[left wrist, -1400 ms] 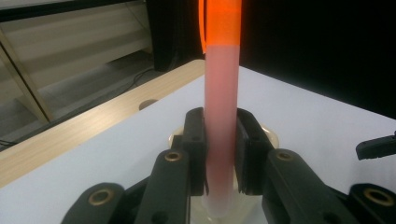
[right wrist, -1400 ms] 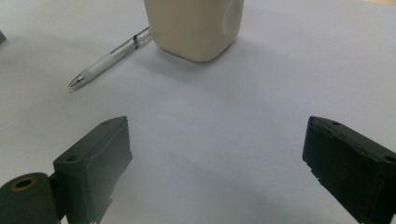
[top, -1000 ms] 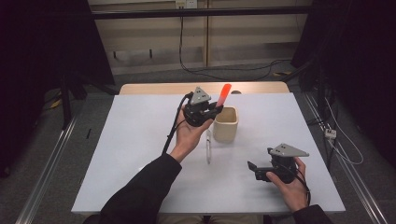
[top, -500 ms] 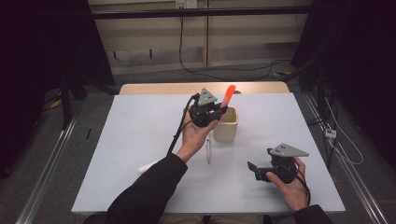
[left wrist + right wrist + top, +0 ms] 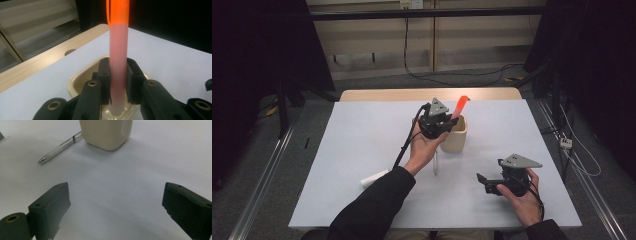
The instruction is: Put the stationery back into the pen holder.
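Left tongs (image 5: 450,121) (clamping marker (image 5: 460,106)) poised over cup (image 5: 457,139)

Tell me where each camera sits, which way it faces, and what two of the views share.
High view: above the person's side, looking forward and down on the table; forearms and hands show.
Left gripper view: rides the left gripper, looking along jaws shut on the orange marker over the beige cup.
Right gripper view: rides the right gripper, jaws open, facing the cup and a clear pen.
All three share the cup.
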`<state>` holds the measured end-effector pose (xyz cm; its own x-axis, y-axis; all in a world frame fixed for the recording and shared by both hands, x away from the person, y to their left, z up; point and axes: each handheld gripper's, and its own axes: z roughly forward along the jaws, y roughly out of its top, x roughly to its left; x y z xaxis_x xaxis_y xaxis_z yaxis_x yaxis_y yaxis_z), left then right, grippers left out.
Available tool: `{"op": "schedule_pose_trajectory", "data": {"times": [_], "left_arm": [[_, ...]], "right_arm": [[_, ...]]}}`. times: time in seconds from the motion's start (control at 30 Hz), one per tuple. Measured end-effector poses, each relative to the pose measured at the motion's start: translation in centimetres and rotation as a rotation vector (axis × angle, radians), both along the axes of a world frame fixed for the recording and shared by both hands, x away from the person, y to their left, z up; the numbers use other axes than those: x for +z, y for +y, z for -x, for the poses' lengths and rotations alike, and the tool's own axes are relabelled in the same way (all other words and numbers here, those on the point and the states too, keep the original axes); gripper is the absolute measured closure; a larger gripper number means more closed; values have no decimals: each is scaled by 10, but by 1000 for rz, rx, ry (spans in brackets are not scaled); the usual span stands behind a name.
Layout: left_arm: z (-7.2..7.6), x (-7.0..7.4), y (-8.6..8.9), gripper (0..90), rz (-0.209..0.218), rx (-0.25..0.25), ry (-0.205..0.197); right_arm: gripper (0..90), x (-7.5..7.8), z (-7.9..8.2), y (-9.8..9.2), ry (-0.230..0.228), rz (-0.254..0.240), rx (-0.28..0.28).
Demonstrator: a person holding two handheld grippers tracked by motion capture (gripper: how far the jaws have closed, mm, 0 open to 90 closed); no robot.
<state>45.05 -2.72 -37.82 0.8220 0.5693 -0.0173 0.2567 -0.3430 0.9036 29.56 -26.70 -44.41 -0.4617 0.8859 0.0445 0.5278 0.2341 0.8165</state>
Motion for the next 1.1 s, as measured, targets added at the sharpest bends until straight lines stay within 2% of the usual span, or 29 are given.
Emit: {"op": "schedule_pose_trajectory", "data": {"times": [0.17,0.3,0.33,0.43,0.53,0.67,0.8,0.9,0.97,1.1], "left_arm": [[-1,-5,1,770,-15,-1,11],[-1,-7,3,761,-1,-8,29],[0,-7,3,730,0,-5,27],[3,-5,6,547,8,5,12],[4,-5,10,456,31,12,11],[4,-4,16,348,37,23,14],[5,-4,26,278,19,43,5],[2,-6,34,219,14,57,15],[1,-6,39,181,-5,66,20],[-1,-6,46,130,3,58,44]], "right_arm": [[75,0,0,0,3,0,0],[75,0,0,0,4,-1,0],[75,0,0,0,3,0,0],[75,0,-1,0,0,3,3],[75,-1,-1,1,0,3,6],[75,0,0,1,-1,4,7],[75,0,0,1,-2,4,6],[75,0,-1,1,0,4,7],[75,0,-1,1,0,4,7],[75,0,0,2,-1,5,6]]}}
